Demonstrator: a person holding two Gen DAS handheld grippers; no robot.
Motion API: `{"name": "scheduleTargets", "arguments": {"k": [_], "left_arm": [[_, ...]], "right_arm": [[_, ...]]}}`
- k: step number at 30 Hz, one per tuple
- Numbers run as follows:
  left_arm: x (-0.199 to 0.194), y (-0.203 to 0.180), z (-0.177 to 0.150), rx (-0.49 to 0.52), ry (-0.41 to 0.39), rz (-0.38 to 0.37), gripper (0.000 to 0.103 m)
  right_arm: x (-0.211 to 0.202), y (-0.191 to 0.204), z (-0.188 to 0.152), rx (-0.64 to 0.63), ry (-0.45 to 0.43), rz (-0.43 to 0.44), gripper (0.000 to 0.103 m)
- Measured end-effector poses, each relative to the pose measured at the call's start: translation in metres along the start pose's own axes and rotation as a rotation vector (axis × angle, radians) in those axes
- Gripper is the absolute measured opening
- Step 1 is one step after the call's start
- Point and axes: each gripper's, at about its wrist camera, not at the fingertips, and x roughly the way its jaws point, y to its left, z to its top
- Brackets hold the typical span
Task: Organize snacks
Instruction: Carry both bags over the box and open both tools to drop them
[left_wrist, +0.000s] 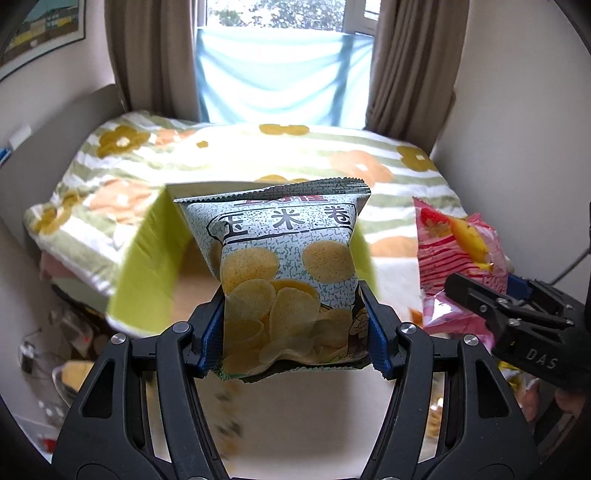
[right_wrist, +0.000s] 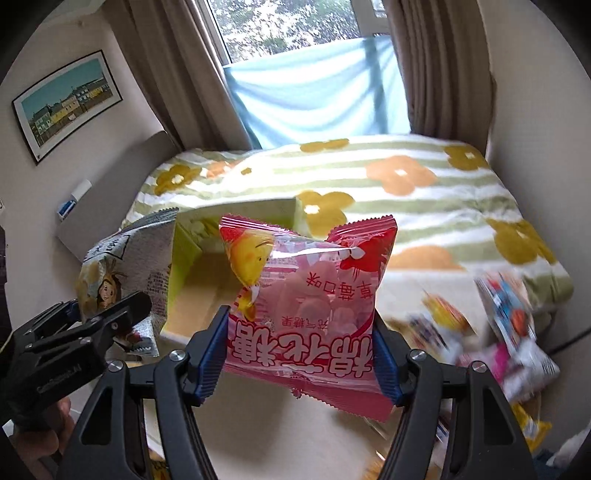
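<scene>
We see an open box (left_wrist: 147, 258) with lime-green inner walls sitting on the bed's fluffy flower-striped blanket (left_wrist: 229, 155), with more loose wrappers (right_wrist: 509, 332) blurred at lower right. Our left gripper (left_wrist: 295, 332) is clamped on a glossy, puffy chip bag (left_wrist: 288, 280) held upright before the box. Beside it, our right gripper (right_wrist: 299, 358) pinches a crinkly pink marshmallow bag (right_wrist: 310, 295), its print upside down.
</scene>
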Motion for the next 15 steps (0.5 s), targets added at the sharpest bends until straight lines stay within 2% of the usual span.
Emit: {"name": "scheduleTargets", "arguments": {"k": [4,8,15], "left_arm": [[0.02,0.044,0.033,0.001,0.002,0.003,0.06],[0.054,0.081,0.058,0.005,0.036,-0.011,0.06],[0.132,0.112,0.074,0.058,0.16,-0.049,0.06]], "right_arm": [[0.03,0.033,0.034,-0.025,-0.016,0.013,0.064],[0.068,0.057,0.052,-0.031,0.004,0.011,0.064],[0.129,0.082,0.064,-0.001,0.064,-0.052,0.064]]}}
